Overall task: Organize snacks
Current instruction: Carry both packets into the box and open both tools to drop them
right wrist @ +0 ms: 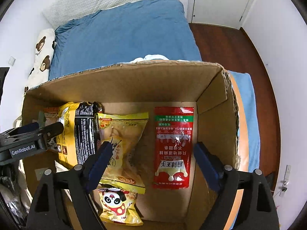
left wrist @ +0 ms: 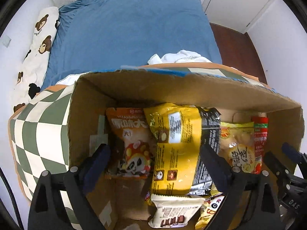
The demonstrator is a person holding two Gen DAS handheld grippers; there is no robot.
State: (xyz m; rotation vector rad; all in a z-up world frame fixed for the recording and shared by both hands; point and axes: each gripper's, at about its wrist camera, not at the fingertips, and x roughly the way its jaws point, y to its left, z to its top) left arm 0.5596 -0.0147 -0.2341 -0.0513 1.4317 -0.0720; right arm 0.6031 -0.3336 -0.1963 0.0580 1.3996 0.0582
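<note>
An open cardboard box (left wrist: 172,88) (right wrist: 134,80) holds several snack packs. In the left wrist view my left gripper (left wrist: 155,153) is open over the box, its fingers either side of a yellow pack (left wrist: 176,145) and an orange panda pack (left wrist: 130,143). A black pack (left wrist: 209,134), a pale yellow pack (left wrist: 239,145) and a white bar (left wrist: 172,210) lie nearby. In the right wrist view my right gripper (right wrist: 153,153) is open above a red pack (right wrist: 172,147) and the pale yellow pack (right wrist: 122,145). The left gripper (right wrist: 48,132) shows at the left.
The box stands on a green-and-white chequered cloth (left wrist: 38,134). Behind it is a bed with a blue sheet (left wrist: 130,30) (right wrist: 122,30) and a bear-print pillow (left wrist: 42,38). Dark wooden floor (right wrist: 226,44) lies to the right. A small yellow panda pack (right wrist: 119,205) lies at the box's near side.
</note>
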